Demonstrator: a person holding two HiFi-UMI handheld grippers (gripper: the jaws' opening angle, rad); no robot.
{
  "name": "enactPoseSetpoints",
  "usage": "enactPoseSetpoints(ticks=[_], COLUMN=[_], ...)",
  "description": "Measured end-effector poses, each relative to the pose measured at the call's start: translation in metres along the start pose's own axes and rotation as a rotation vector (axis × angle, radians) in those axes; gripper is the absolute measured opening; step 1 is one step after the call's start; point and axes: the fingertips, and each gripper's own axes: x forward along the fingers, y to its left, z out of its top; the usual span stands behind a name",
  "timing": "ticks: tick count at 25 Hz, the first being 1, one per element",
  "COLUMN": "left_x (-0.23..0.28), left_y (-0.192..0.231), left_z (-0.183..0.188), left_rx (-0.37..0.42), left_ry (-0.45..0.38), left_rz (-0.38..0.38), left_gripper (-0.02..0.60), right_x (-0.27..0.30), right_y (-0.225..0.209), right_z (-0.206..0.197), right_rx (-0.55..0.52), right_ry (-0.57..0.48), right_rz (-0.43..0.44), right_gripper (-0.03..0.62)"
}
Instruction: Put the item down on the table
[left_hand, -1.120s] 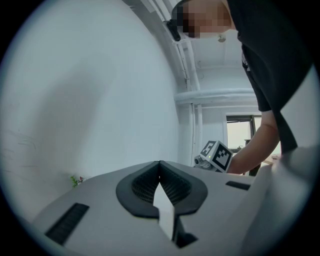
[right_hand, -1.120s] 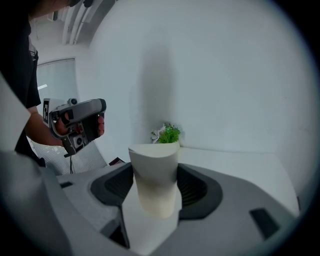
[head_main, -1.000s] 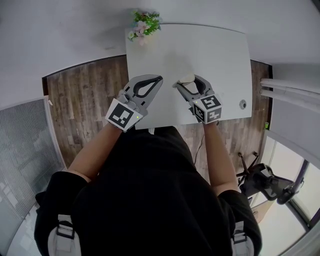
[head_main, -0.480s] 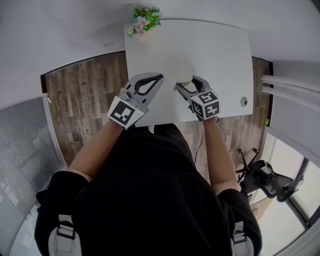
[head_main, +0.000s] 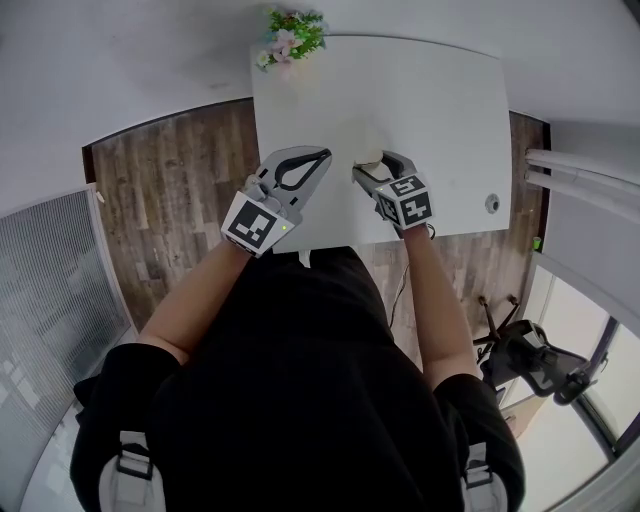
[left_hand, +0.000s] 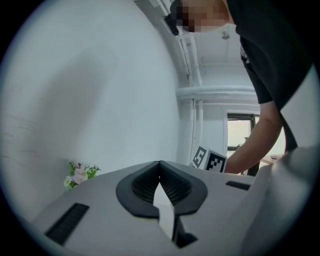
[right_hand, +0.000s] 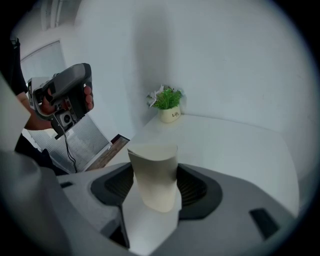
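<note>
A cream paper cup (right_hand: 155, 175) stands upright between the pads of my right gripper (right_hand: 156, 187), which is shut on it and squeezes its sides. In the head view the cup (head_main: 370, 156) shows as a pale patch at the tip of the right gripper (head_main: 366, 166), over the near middle of the white table (head_main: 440, 110). Whether the cup touches the tabletop is hidden. My left gripper (head_main: 324, 154) is beside it to the left, shut with nothing in it; its pads (left_hand: 150, 182) meet at the tip.
A small pot of flowers (head_main: 290, 42) stands at the table's far left corner, also in the right gripper view as the plant (right_hand: 167, 102). A round cable hole (head_main: 492, 203) is near the right edge. A chair base (head_main: 540, 365) stands on the wooden floor (head_main: 170, 200).
The right gripper with the cup has moved a little farther over the table. The left gripper has drifted slightly right and stays shut.
</note>
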Motion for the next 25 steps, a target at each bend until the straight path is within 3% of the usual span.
enactPoseSetpoints(ticks=[5,25], left_x=[0.007,0.015], left_y=[0.008,0.055], left_z=[-0.011,-0.041], left_rx=[0.034,-0.012], left_ry=[0.022,0.057], left_rz=[0.01,0.045], left_gripper=[-0.006,-0.006], right_x=[0.015,0.076], right_y=[-0.001,-0.008], right_z=[0.001,0.029], right_rx=[0.006,-0.009], right_ry=[0.012,0.024], right_rz=[-0.003,-0.06], right_gripper=[0.275,0.275])
